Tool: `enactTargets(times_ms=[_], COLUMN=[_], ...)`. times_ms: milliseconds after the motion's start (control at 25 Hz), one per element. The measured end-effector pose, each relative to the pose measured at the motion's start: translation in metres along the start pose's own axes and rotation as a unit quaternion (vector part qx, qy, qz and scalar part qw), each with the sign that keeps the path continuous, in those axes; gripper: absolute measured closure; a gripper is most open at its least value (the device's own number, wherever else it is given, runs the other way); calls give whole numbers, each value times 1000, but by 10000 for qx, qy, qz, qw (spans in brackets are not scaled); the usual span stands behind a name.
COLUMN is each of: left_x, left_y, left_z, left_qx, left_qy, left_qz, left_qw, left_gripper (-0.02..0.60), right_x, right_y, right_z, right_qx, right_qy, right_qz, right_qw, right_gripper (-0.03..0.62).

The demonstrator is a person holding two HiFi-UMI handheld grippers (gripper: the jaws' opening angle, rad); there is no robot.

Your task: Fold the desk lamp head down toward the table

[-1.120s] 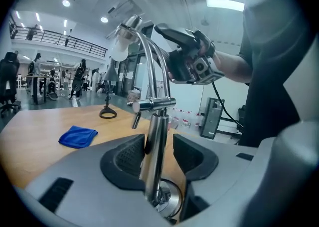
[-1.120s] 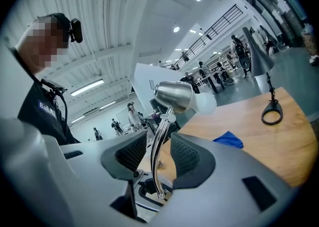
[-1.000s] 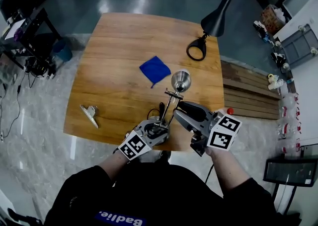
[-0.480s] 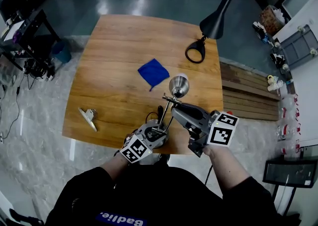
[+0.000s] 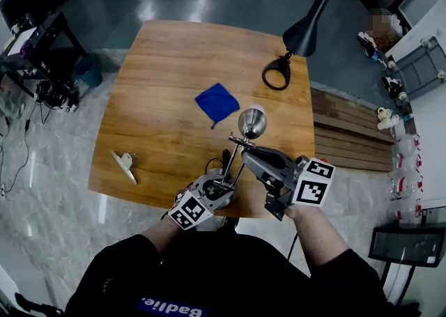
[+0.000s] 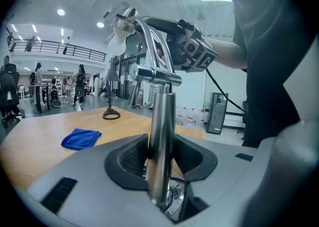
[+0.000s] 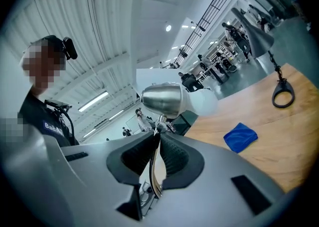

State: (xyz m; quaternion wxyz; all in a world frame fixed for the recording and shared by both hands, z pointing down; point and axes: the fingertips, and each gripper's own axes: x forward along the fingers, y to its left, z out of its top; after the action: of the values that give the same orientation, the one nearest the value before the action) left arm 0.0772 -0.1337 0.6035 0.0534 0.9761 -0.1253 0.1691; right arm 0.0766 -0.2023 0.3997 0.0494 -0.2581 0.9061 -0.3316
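Note:
A chrome desk lamp stands at the table's near edge, its round head (image 5: 251, 122) raised on a thin arm (image 5: 235, 152). My left gripper (image 5: 221, 184) is low at the lamp's upright post (image 6: 162, 141). Its jaws are closing, and the pads press on the post from both sides. My right gripper (image 5: 245, 158) reaches in level from the right, just behind the head (image 7: 162, 100). Its jaws are closing too, pinched on the thin arm (image 7: 152, 171). The left gripper view shows the right gripper (image 6: 192, 46) up at the top of the lamp.
A blue cloth (image 5: 217, 102) lies mid-table beyond the lamp. A black desk lamp (image 5: 304, 24) with a ring base (image 5: 277, 72) stands at the far right corner. A small metal clip (image 5: 124, 164) rests near the left front edge of the wooden table (image 5: 160, 58).
Both grippers stay at the chrome lamp, and the lamp head keeps its place. No clear movement shows between the frames.

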Motion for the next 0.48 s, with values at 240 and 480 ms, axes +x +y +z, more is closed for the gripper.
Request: enactTargets(times_ms=[240,480], left_x=[0,-1], left_y=[0,0], left_z=[-3,-3], left_qx=[-2,45], left_qy=[25,-17], left_qz=[68,162], left_qw=[10000,9999], left_gripper=[423,423], right_x=[0,0], right_y=[-1,0], right_z=[0,0], right_qx=[-122,-117], right_qy=[26,19], right_qz=[-35,-21], right_qw=[9999,9999], right_gripper=[549,549])
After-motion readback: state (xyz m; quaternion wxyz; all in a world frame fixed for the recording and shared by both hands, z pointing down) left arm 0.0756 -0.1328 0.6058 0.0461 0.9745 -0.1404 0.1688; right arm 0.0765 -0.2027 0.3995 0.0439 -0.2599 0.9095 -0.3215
